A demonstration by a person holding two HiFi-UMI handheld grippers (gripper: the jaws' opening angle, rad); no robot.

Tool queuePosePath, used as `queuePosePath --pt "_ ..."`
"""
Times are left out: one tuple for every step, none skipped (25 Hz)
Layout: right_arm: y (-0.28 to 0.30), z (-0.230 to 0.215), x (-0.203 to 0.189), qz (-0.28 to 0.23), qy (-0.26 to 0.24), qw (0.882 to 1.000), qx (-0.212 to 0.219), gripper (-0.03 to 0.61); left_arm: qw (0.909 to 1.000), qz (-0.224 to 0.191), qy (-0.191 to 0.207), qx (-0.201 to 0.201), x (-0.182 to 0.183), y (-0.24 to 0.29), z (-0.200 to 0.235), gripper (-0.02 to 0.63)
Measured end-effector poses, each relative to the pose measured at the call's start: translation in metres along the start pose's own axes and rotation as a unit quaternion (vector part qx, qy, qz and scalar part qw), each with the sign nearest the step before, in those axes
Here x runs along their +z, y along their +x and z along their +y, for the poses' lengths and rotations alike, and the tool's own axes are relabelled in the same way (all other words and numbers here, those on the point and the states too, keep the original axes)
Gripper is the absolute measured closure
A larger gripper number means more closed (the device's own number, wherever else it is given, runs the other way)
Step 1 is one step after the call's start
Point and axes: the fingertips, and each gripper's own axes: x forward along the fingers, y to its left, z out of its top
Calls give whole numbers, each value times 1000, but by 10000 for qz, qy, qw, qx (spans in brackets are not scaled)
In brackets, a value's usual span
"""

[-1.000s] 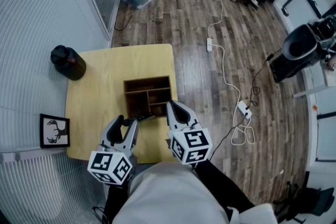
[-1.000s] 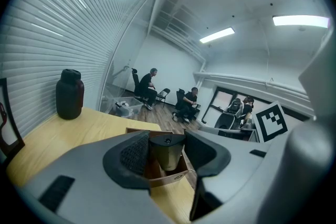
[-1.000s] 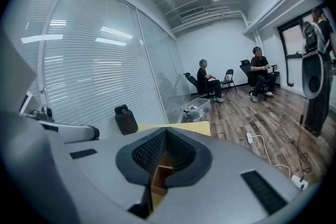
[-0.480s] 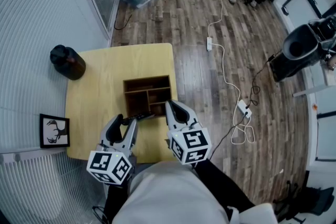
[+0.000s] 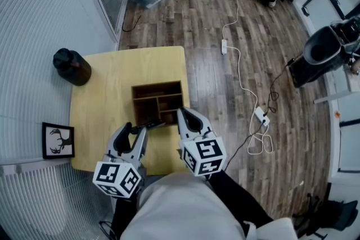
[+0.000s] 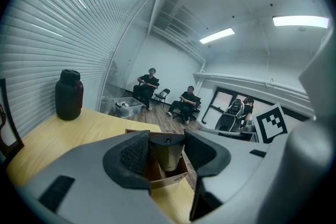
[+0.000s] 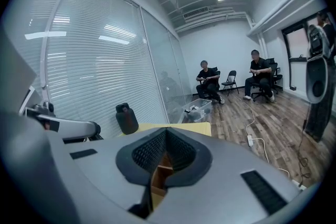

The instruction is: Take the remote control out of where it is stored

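No shift vs prior frame: L gripper clamps remote control near wooden box; R gripper jaws together, empty.

Both grippers are held low and close in front of the person's body, side by side, with their jaws pointing away from it. The left gripper has its jaws clamped on the dark remote control, which sits between the ribbed pads. The right gripper is just beside it, reaching slightly further forward. Its jaws are pressed together with nothing between them.
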Motion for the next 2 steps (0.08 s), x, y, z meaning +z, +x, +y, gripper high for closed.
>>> queuePosePath --pt "0 0 0 9 -5 10000 0 575 10000 3 1 -6 0 0 -1 402" --pt "0 -1 -1 18 -10 10000 1 575 10000 6 3 -12 0 0 -1 402"
